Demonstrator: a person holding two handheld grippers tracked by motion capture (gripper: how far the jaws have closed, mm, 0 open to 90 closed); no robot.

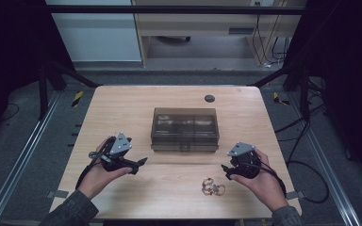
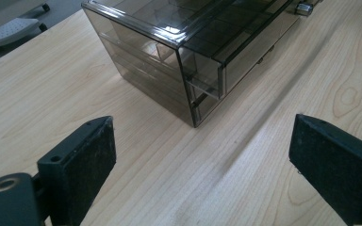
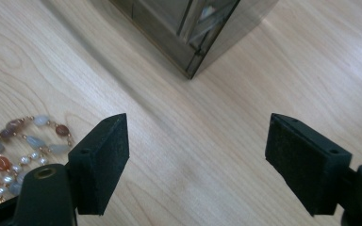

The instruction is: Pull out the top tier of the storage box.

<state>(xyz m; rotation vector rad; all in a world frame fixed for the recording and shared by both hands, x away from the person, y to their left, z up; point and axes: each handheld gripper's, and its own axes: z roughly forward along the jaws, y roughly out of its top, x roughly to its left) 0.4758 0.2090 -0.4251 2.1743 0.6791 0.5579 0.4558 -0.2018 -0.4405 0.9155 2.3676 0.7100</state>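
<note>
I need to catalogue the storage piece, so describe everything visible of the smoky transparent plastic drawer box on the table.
The smoky transparent plastic drawer box is a low, brown-tinted rectangular case, glossy like acrylic. Inner dividers and stacked drawer fronts show through its walls, and a small metal knob sits on the front. It stands upright and closed at the middle of the light wooden table, front toward the person. Nothing touches it except the table.
</note>
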